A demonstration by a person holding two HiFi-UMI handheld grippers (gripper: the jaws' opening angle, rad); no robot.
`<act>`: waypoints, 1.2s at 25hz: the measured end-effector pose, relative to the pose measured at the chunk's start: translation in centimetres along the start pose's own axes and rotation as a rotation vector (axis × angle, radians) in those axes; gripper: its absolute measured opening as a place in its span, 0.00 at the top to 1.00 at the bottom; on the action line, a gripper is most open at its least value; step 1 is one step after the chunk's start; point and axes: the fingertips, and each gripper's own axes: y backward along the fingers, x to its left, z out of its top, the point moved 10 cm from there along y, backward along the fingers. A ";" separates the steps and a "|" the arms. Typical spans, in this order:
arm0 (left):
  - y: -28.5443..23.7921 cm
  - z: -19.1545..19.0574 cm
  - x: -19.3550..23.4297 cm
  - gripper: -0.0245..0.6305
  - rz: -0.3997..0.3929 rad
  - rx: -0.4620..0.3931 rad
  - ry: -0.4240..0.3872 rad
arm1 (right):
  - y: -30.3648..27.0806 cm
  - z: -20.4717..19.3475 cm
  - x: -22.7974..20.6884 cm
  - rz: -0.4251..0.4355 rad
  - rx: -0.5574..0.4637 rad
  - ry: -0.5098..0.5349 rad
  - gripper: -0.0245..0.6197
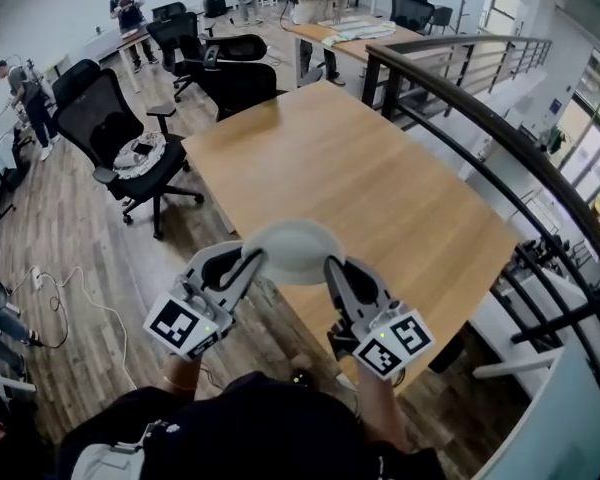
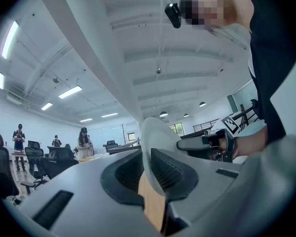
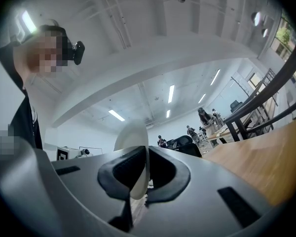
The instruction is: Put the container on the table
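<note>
Nearest: clamped on the left rim of the pale container (image 1: 292, 250) with the left hand-held gripper (image 1: 242, 268), pads pressed together on the thin wall. Clamped on the opposite rim with the right hand-held gripper (image 1: 336, 270), jaws fully drawn in on that same wall. Carried between the two, apparently in the air just over the near edge of the wooden tabletop (image 1: 380, 178); not yet set down, by the look of it. Hard to tell from here which way its mouth faces.

To do the step well: move both hands as one and hold the spacing between them fixed, since a thin rim gripped at two points will likely flex or slip if pulled apart or squeezed inward. Bring it further in over the bare wood, well clear of the edge. Lower level, no tilting, until the base rests flat. Only then open both grips together and draw them outward to the sides.

Farther off: black office chairs (image 1: 110, 128) to the left, a dark railing (image 1: 460, 98) to the right, people (image 1: 128, 8) at distant desks, none in the way.
</note>
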 end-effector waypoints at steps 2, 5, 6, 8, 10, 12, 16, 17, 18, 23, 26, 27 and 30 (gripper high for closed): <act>-0.7 0.1 -0.1 0.88 -0.010 0.005 -0.001 | 0.2 0.5 -0.5 -0.007 -0.001 0.002 0.92; -1.4 0.4 -0.1 0.88 -0.016 0.003 0.002 | 0.3 1.1 -0.9 -0.014 0.003 0.006 0.92; -1.6 0.4 0.1 0.88 -0.013 -0.001 0.006 | 0.1 1.2 -1.0 -0.013 0.004 0.007 0.92; -1.7 0.1 0.4 0.88 -0.007 -0.006 0.010 | -0.3 1.0 -1.3 -0.008 0.008 0.008 0.92; -1.8 -0.2 0.7 0.88 -0.002 -0.006 0.009 | -0.6 0.9 -1.7 -0.002 0.013 0.009 0.92; -1.9 -0.2 0.8 0.88 0.003 -0.001 0.011 | -0.8 0.9 -1.9 0.002 0.016 0.009 0.92; -2.1 -0.8 1.8 0.88 0.006 0.006 0.013 | -1.8 0.3 -2.3 0.003 0.022 0.001 0.92; -2.1 -1.0 2.1 0.88 0.003 0.006 0.012 | -2.1 0.1 -2.5 0.002 0.023 0.000 0.92; -2.2 -1.2 2.4 0.88 0.000 0.006 0.012 | -2.3 0.0 -2.6 -0.001 0.023 -0.001 0.92; -3.0 -2.1 3.5 0.88 -0.025 0.009 0.013 | -2.8 -0.4 -3.3 -0.022 0.027 0.004 0.92; -4.7 -2.9 5.0 0.88 -0.054 -0.007 0.014 | -3.6 -0.5 -4.3 -0.043 0.030 0.018 0.92; -5.2 -3.2 5.6 0.88 -0.067 -0.013 0.018 | -3.9 -0.5 -4.7 -0.055 0.027 0.021 0.92; -7.2 -4.1 7.7 0.88 -0.116 -0.030 0.031 | -5.2 -0.6 -5.9 -0.105 0.011 0.038 0.92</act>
